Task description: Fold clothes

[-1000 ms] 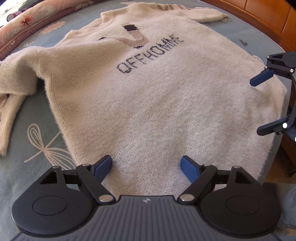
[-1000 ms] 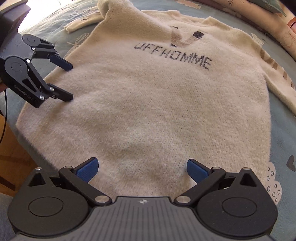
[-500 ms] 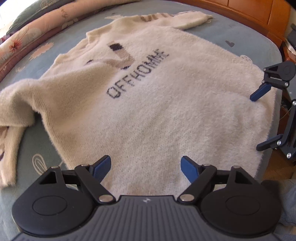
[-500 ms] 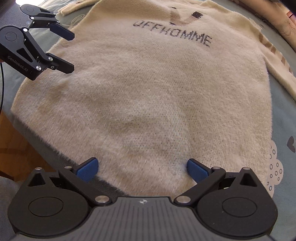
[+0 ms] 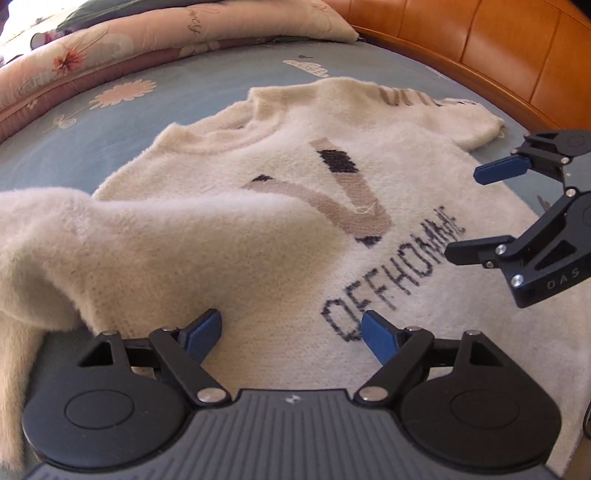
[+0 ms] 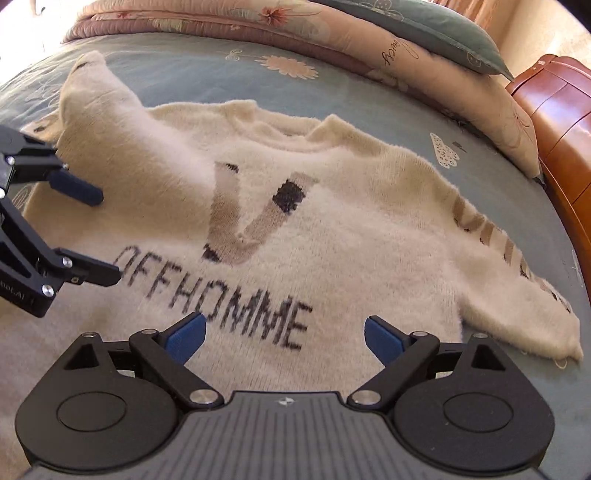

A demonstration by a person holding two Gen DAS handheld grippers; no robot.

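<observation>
Over the chest of the jumper, left claw (image 5: 291, 332): blue pads spread, jaws closing, nothing pinched between them, only fuzzy knit showing below the gap. Whether the pads touch the fabric, cannot tell. Right claw (image 6: 284, 332): pads spread wider, jaws also closing, nothing gripped; it sits above the end of the dark lettering (image 6: 218, 299) reading OFFHOMME. Each claw shows in the other's view: the right claw at the right edge of the left wrist view (image 5: 476, 210), the left claw at the left edge of the right wrist view (image 6: 99, 236), both pointed in toward the middle of the jumper.

Cream jumper (image 5: 295, 236) lies front-up and spread on the bed, neckline away from both cameras. Brown and black V-shaped mark (image 5: 343, 195) sits just above the lettering. One sleeve (image 5: 55, 236) is bunched and raised in a fold at the left of the left wrist view, its end hanging down past the claw body. The other sleeve (image 6: 517, 273) lies flat out to the right in the right wrist view, brown pattern along it, cuff near the bed edge.

Blue-grey bedsheet (image 6: 221, 77) with flower prints under the jumper. Pink quilt (image 6: 332, 33) and a grey-green pillow (image 6: 436, 26) heaped along the far side. Orange wooden bed frame (image 5: 480, 48) beyond
</observation>
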